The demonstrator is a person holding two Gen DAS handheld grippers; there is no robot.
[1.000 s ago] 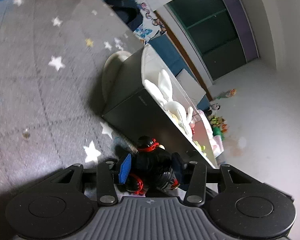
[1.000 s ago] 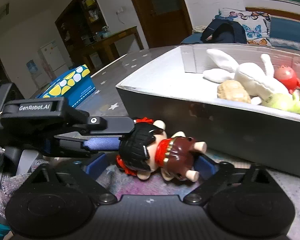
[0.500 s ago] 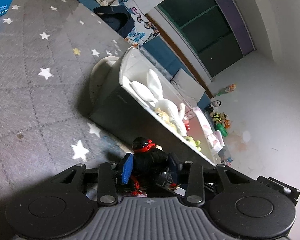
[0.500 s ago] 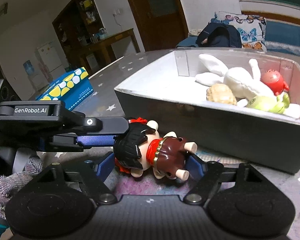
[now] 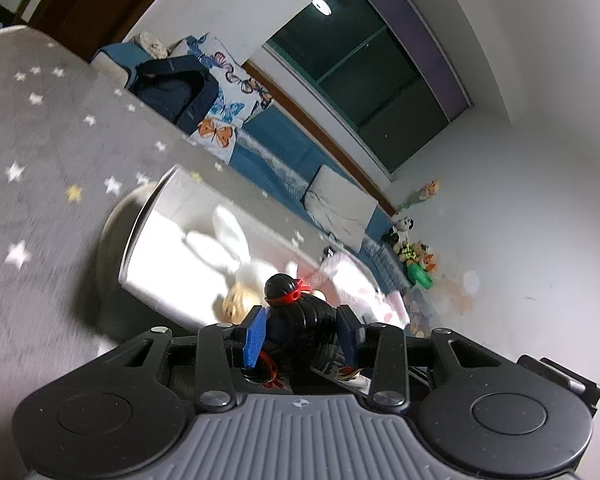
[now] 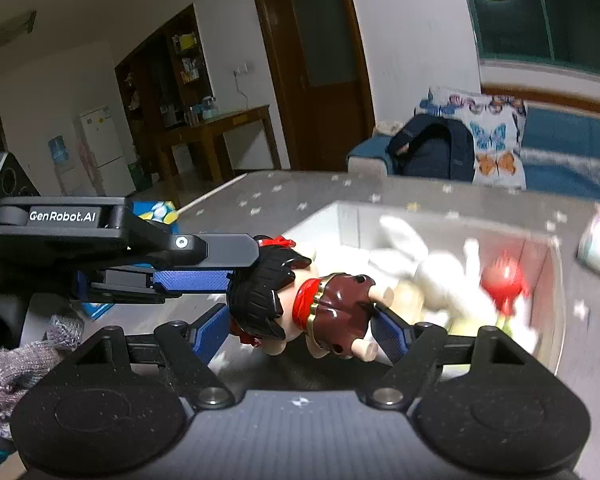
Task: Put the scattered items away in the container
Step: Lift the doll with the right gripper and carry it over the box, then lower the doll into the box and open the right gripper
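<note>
A small doll with black hair and a brown dress is held by both grippers at once. My left gripper is shut on the doll's head. My right gripper is shut on the doll's head and feet, with the doll lying crosswise. The left gripper's fingers reach in from the left in the right wrist view. The doll hangs above the near rim of the grey container, which holds a white plush rabbit, a red toy and a tan toy.
The container sits on a grey star-patterned mat. A blue patterned box lies at the mat's left. A blue sofa with a butterfly cushion and a dark backpack stands behind. More toys lie by the far wall.
Both grippers have lifted the doll from beside the container's wall up to above its near rim. The views now look down into the container.
</note>
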